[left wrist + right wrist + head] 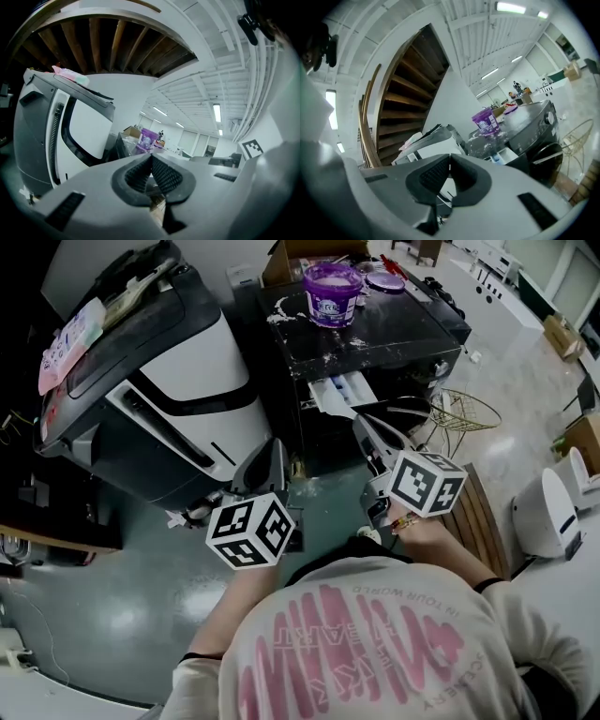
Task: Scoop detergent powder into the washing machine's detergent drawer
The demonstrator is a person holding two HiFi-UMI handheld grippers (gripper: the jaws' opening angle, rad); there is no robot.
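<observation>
A purple tub (332,292) sits on the black washing machine's (394,345) top, near its back left corner. White powder is spilled around it. The drawer (343,393) sticks out in front. The left gripper (273,450) and right gripper (364,426) point at the machine.

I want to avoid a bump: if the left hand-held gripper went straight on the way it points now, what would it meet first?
Probably the black washer, at its corner under the purple tub: that lies in line beyond the tips of the left hand-held gripper. Depth is unclear.
</observation>
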